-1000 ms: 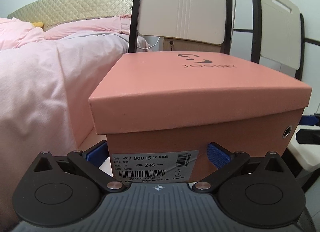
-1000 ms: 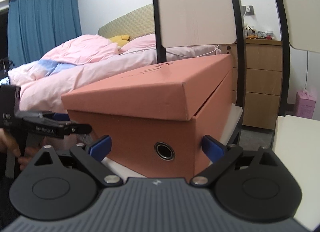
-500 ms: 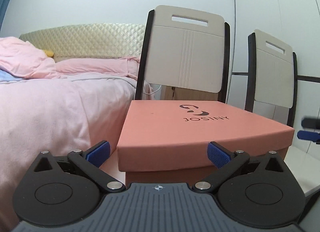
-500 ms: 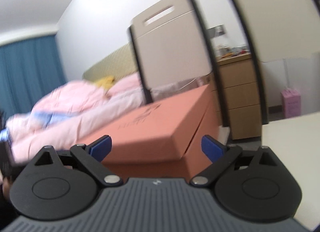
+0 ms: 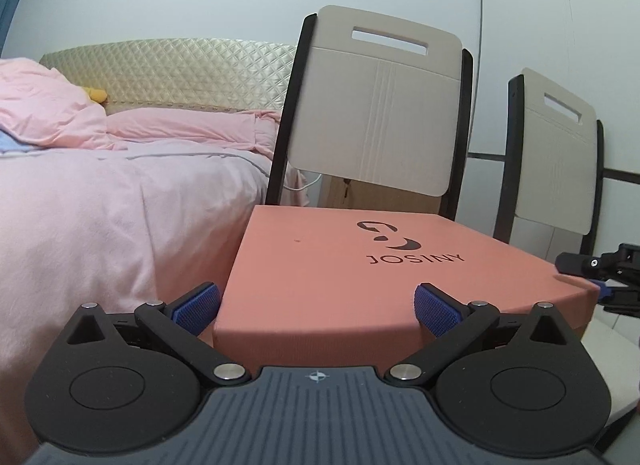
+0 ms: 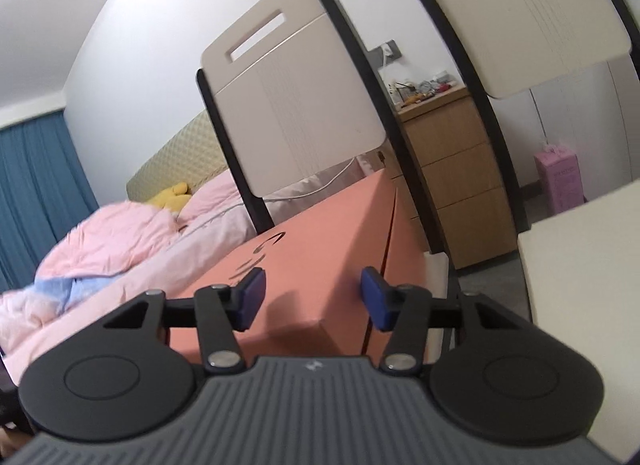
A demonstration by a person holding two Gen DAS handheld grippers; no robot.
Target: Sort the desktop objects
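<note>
A salmon-pink shoe box (image 5: 360,265) with a dark logo on its lid rests on a white chair seat (image 5: 612,349). My left gripper (image 5: 316,309) is open at the box's near end, level with the lid. Its left pad stands just off the box's left edge and its right pad in front of the lid, neither pressing. In the right wrist view my right gripper (image 6: 313,299) hovers tilted over a corner of the box (image 6: 320,265). Its jaws are closing, with the lid corner below the gap and untouched. The right gripper (image 5: 600,281) also shows at the box's far right corner.
The chair back (image 5: 372,113) rises behind the box, and a second chair (image 5: 560,161) stands to the right. A bed with pink covers (image 5: 100,205) lies left. A wooden drawer chest (image 6: 452,177), a pink carton (image 6: 560,181) and a white tabletop (image 6: 580,285) are on the right.
Both grippers rose from the box's sides to lid height, so the label end and the side hole dropped out of view. The right gripper rolled and its jaws narrowed.
</note>
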